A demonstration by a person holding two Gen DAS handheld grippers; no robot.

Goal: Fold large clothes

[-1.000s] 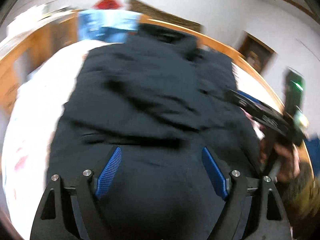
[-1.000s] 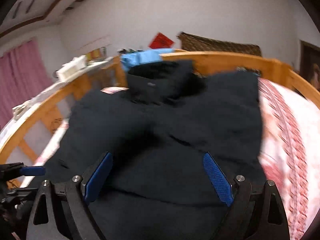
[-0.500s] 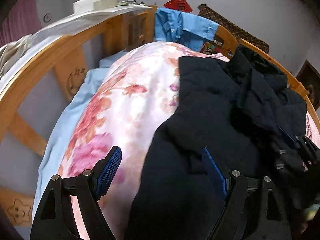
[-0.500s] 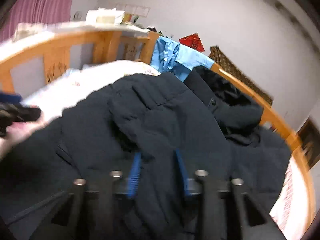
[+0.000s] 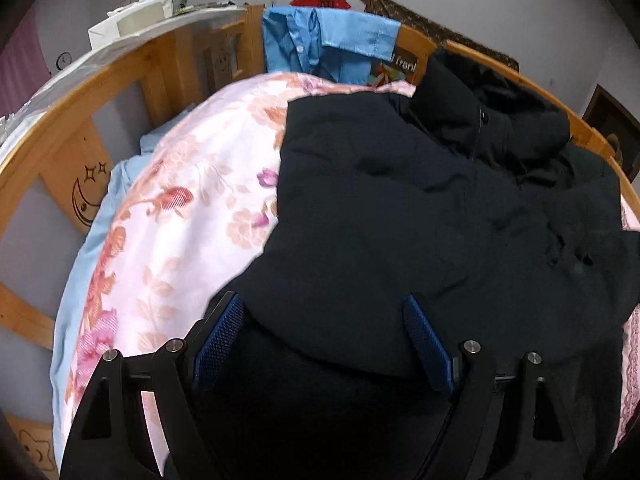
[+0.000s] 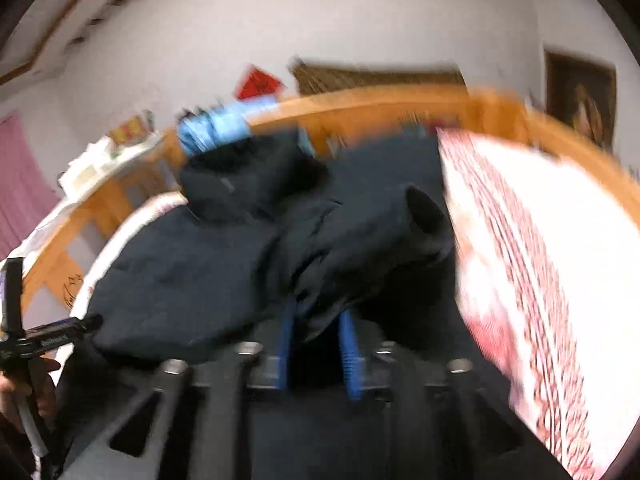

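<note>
Floral bedding [image 5: 192, 216] bears the dark coat [image 5: 400, 208]; its fold sits between the opening right tool [image 6: 318, 354].

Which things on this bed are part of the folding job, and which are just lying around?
Job:
dark coat
left tongs, jaws wide apart
right tongs, jaws opening, coat fabric between them

Lying about:
blue shirt on the bed rail
floral quilt
white box

My right view is smeared – bed rail [image 6: 360, 100] and quilt [image 6: 540, 260] streaked; the black coat [image 5: 400, 220] runs under my left gripper [image 5: 320, 344], hem unseen.
</note>
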